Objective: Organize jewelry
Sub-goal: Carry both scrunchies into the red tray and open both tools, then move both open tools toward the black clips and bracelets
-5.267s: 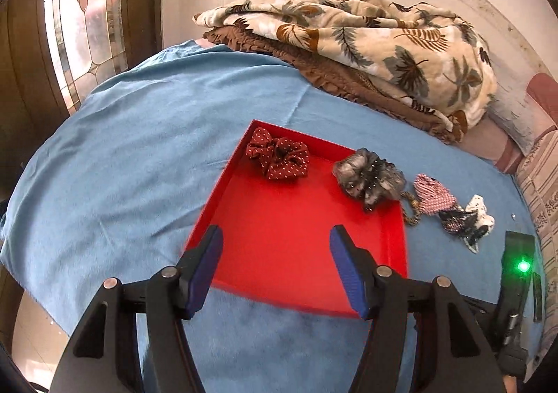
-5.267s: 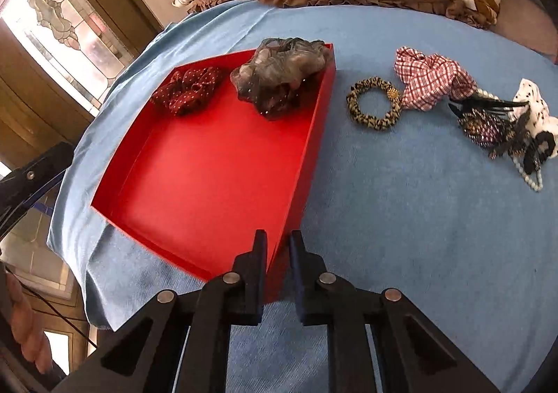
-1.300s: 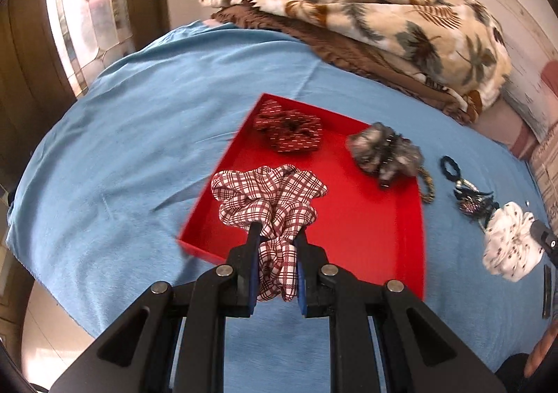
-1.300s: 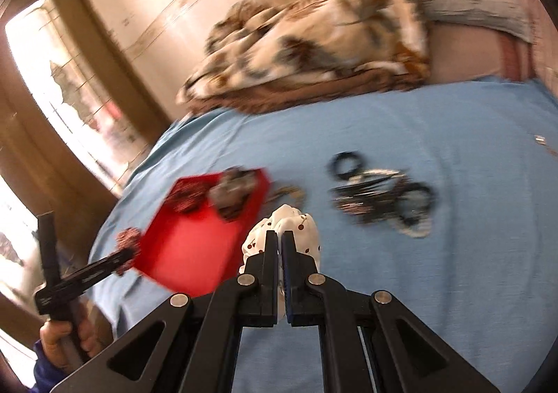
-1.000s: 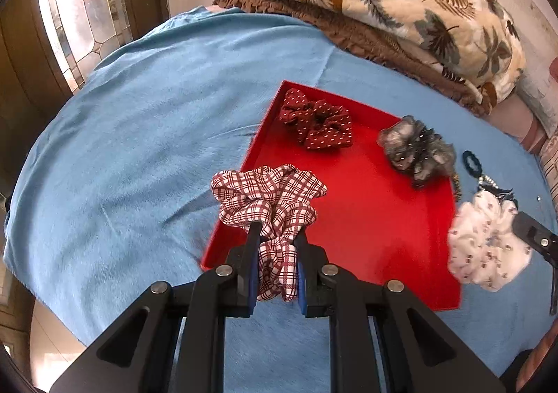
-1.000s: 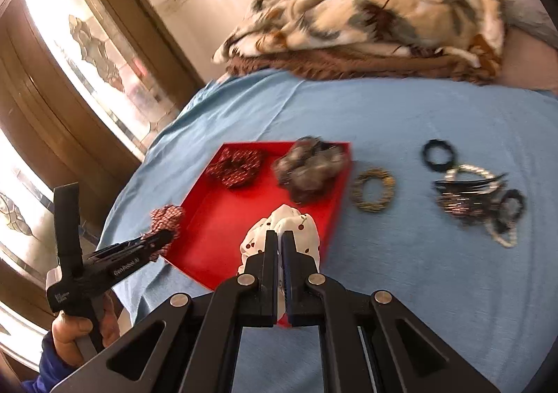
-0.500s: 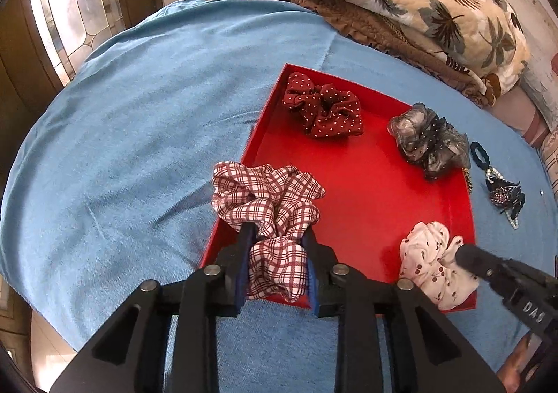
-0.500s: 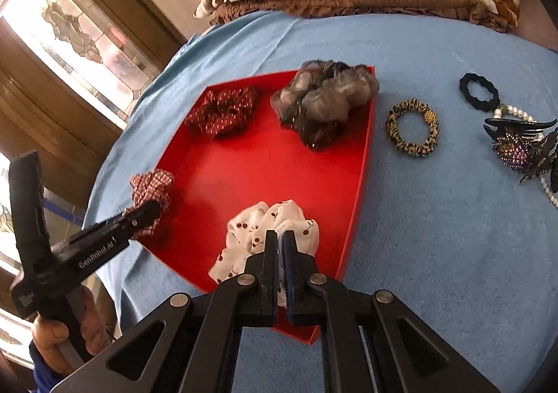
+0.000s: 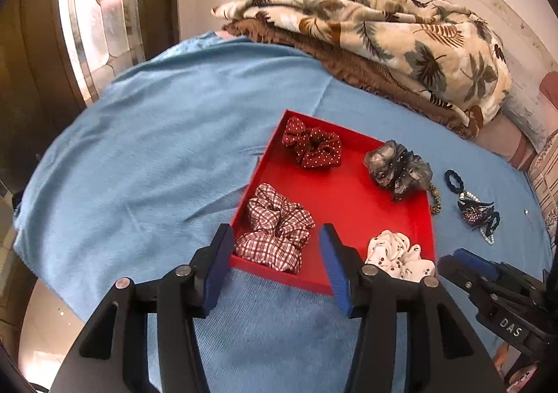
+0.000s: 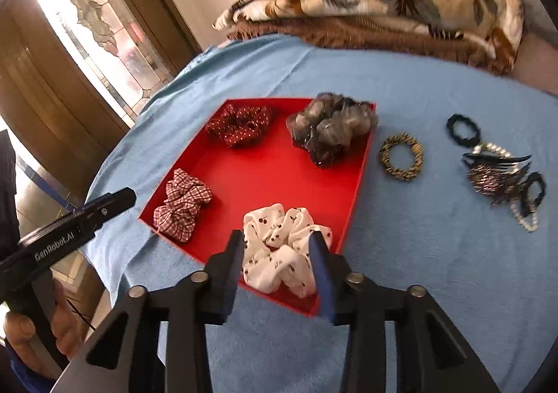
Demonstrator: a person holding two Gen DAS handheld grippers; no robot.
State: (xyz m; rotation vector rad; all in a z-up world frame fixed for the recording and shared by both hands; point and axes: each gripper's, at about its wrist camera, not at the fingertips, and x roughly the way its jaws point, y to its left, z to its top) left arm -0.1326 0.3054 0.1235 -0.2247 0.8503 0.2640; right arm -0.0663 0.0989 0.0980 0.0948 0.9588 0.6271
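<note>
- Both of your tongs have let go since half a second ago: the plaid scrunchie (image 9: pixel 275 230) and the white cherry-print scrunchie (image 10: pixel 284 250) now lie loose in the red tray (image 9: pixel 345 197) instead of being pinched.
- Your left tongs (image 9: pixel 277 265) stand wide open, the blue pads on either side of the plaid scrunchie's near end without pressing it; it sits in the tray's near-left corner, spilling slightly over the near rim.
- Your right tongs (image 10: pixel 277 274) are open too, with the white scrunchie between the pads in the tray's near-right corner.
- At the far-left corner of the tray you have the dark red dotted scrunchie (image 9: pixel 312 147); at the far-right corner the grey sheer scrunchie (image 9: pixel 397 169) bulges over the right rim.
- The tray rests on the blue bedspread (image 9: pixel 157 155), toward the bed's near edge.
- Just beside the tray's right rim, on the bedspread, lies the leopard-print hair tie (image 10: pixel 401 157).
- Farther right you see a black hair tie (image 10: pixel 464 127) and, nearer than it, a tangled pile of a dark beaded clip, pearls and another black tie (image 10: pixel 502 180); you cannot separate those pieces clearly.
- A leaf-print blanket (image 9: pixel 383 30) is heaped over a brown one along the bed's far edge, against the wall.
- A stained-glass door panel (image 9: pixel 97 9) stands past the bed's left edge.
</note>
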